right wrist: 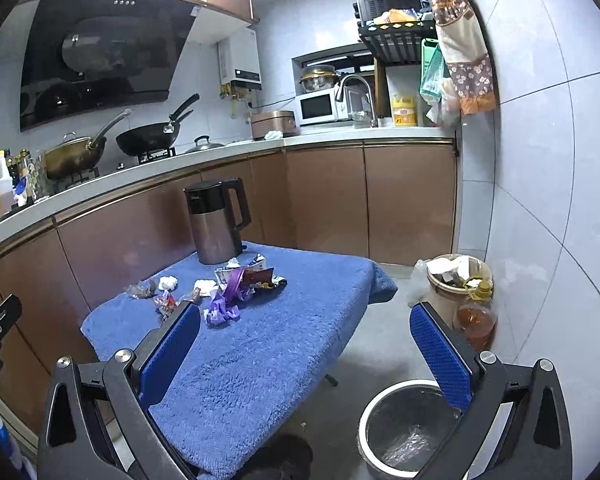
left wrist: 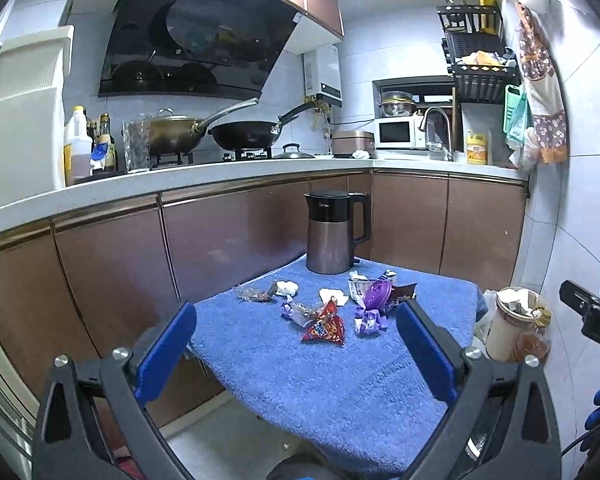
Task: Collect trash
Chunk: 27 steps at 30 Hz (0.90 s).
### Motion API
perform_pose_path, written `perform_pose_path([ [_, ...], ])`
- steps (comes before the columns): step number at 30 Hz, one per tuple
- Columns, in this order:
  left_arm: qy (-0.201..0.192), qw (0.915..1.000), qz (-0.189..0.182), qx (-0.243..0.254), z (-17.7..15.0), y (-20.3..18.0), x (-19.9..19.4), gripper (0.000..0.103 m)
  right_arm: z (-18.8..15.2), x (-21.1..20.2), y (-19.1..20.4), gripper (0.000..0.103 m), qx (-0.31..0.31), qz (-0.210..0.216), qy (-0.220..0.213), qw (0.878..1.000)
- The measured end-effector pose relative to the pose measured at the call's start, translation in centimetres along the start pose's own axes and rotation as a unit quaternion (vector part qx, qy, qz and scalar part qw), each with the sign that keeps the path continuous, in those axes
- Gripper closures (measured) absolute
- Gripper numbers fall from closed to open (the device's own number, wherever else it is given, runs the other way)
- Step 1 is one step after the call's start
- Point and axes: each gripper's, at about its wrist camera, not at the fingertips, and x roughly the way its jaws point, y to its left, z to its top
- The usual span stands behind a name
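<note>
Left gripper (left wrist: 296, 344): hovered above the near part of the desk (left wrist: 340, 392); fingers (left wrist: 168, 352) spread wide apart, holding nothing.
Right gripper (right wrist: 306, 344): hung off the desk's right edge, over the floor; fingers (right wrist: 440, 356) also apart and empty.
Trash: a loose scatter lay mid-desk on the blue towel; a red snack wrapper (left wrist: 325, 327) sat nearest, a crumpled purple wrapper (left wrist: 370, 320) just to its right, a purple lid (left wrist: 377, 293) and torn packets behind, white paper wads (left wrist: 287, 288) to the left.
Kettle (left wrist: 332, 232): stood upright at the far edge, close behind the pile.
Bin (right wrist: 410, 428): a lined metal bin waited open on the floor, below the right gripper; a second, full bin (right wrist: 456, 280) stood by the wall beside an oil bottle (right wrist: 476, 316).
Step in hand: judged to be the first reach; nothing yet lifted.
Doing it well: start with the nearest wrapper; come down with one finger on each side; pinch the crumpled bulk, not the towel pile; keep clear of the kettle; carry right and release over the lined bin.
</note>
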Motion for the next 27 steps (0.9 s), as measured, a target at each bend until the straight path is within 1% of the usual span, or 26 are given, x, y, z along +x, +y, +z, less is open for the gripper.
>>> perform_pose_path([
  [5, 0.038, 0.9989, -0.026, -0.005, -0.6, 1.2, 3.3, 0.002, 0.2, 1.7, 0.2, 0.0, 0.001, 0.003, -0.004, 1.0],
  [8, 0.069, 0.9968, -0.037, -0.017, -1.3, 2.3, 6.1, 0.002, 0.2, 3.6, 0.3, 0.0, -0.003, 0.006, 0.006, 1.0],
  [11, 0.095, 0.9938, -0.047, -0.032, -2.0, 3.4, 8.8, 0.002, 0.0, 6.0, 0.5, 0.0, 0.0, 0.015, 0.022, 1.0],
  [15, 0.132, 0.9888, -0.055, -0.042, -2.9, 4.2, 12.9, 0.002, -0.4, 10.4, 0.9, 0.0, -0.005, 0.029, 0.057, 0.998],
  [17, 0.155, 0.9839, -0.074, -0.051, -3.4, 4.4, 15.4, 0.003, -0.7, 12.3, 1.3, 0.001, -0.008, 0.039, 0.073, 0.997],
  [18, 0.162, 0.9818, -0.082, -0.054, -3.5, 4.5, 16.3, 0.003, -0.9, 13.7, 1.7, 0.002, -0.012, 0.052, 0.084, 0.995],
  [19, 0.174, 0.9781, -0.098, -0.056, -3.8, 4.3, 17.7, 0.003, -1.0, 14.8, 2.2, 0.005, -0.014, 0.061, 0.093, 0.994],
  [21, 0.185, 0.9745, -0.115, -0.053, -3.9, 4.0, 19.6, 0.004, -1.4, 17.6, 3.2, 0.012, -0.018, 0.087, 0.119, 0.989],
  [23, 0.197, 0.9689, -0.143, -0.044, -4.1, 3.2, 21.9, 0.014, -1.7, 20.2, 4.4, 0.023, -0.02, 0.117, 0.142, 0.983],
  [24, 0.204, 0.9656, -0.157, -0.041, -4.2, 2.8, 22.9, 0.016, -1.8, 21.2, 4.9, 0.025, -0.021, 0.127, 0.15, 0.98],
  [26, 0.222, 0.9566, -0.185, -0.035, -4.6, 2.0, 25.6, 0.025, -2.2, 24.1, 6.3, 0.032, -0.025, 0.159, 0.174, 0.971],
  [27, 0.227, 0.9542, -0.192, -0.033, -4.8, 1.7, 26.4, 0.027, -2.3, 25.1, 6.8, 0.033, -0.026, 0.167, 0.182, 0.969],
])
